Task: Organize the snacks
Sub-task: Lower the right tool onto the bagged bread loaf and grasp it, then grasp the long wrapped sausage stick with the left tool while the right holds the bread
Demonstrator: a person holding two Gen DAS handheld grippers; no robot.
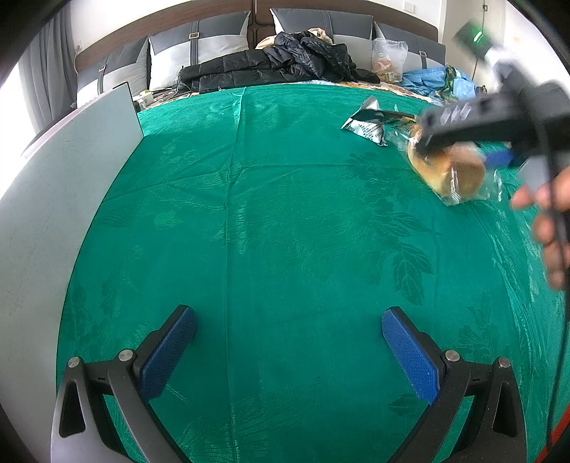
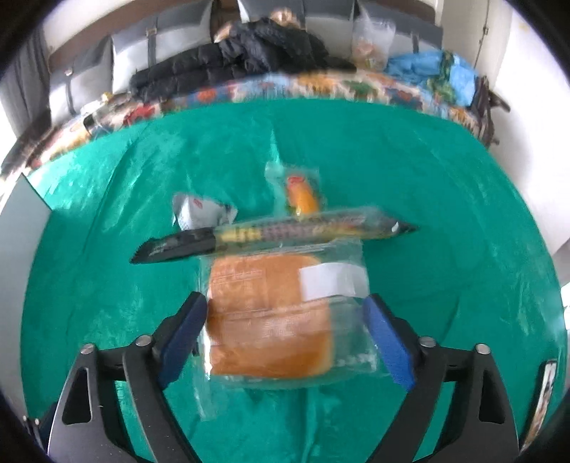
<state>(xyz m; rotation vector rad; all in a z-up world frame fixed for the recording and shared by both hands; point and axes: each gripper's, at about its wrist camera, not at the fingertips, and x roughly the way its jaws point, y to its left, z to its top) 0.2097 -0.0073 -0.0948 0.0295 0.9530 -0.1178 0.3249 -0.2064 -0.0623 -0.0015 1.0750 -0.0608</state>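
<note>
The left hand-held gripper hangs spread over bare green leaf-patterned cloth. The right hand-held gripper stands wide apart, its blue pads flanking a clear-wrapped golden bread loaf lying on the cloth. Just beyond lie a long dark snack packet, a white pouch and an orange-filled clear packet.

Grey-cushioned headboard, white walls

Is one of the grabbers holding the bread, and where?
Neither. The right hand-held gripper stands wide open around the bagged bread, one finger on each side, not squeezing. The left hand-held gripper is open and empty.
</note>
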